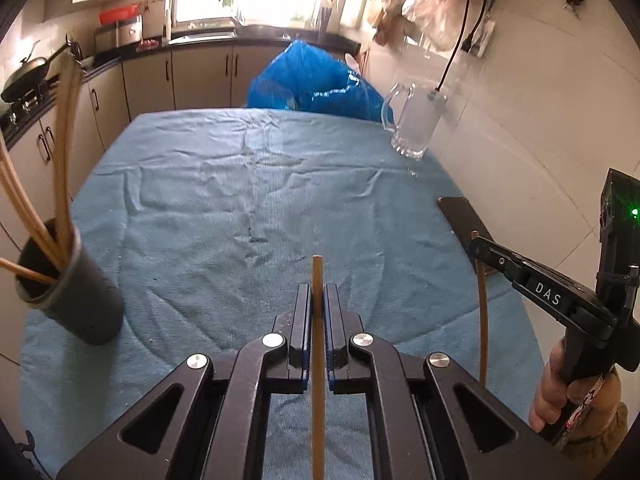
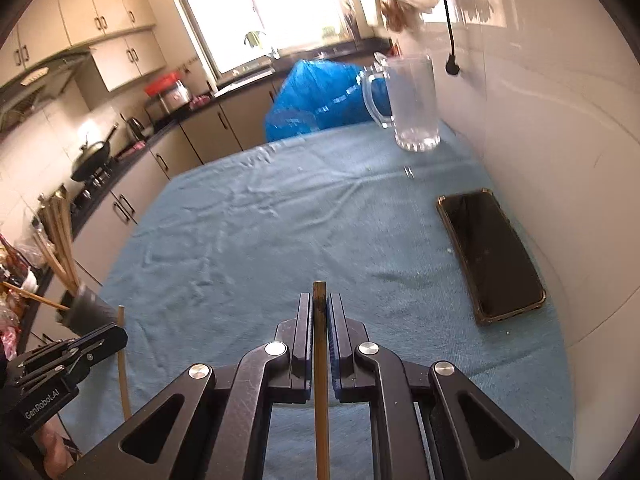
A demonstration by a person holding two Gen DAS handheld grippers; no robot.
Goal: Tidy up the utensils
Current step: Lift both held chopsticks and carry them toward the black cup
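1. Left wrist view: chopstick [image 1: 318, 360] runs straight along the left gripper [image 1: 318, 300], its long axis lined up with the jaws and its tip poking out toward twelve o'clock. The jaws are clenched on it, pads pressing both sides.
2. Same view: dark cup [image 1: 74, 284] holding other chopsticks [image 1: 60, 152] stands on the blue-covered bench [image 1: 260, 184] at about nine o'clock of the jaws, near and to the left. I judge this hand the nearer of the two to it.
3. Same view: right gripper [image 1: 480, 246] reaches in from three o'clock, pinching a second chopstick [image 1: 483, 320] that hangs steeply down.
4. Right wrist view: the second chopstick lies along the right gripper, tip toward twelve o'clock, jaws clamped tight on it.
5. Same view: the cup sits far out at nine o'clock, beyond the left gripper. A glass mug [image 2: 412, 104] stands at one o'clock and a phone [image 2: 490, 256] at two o'clock.
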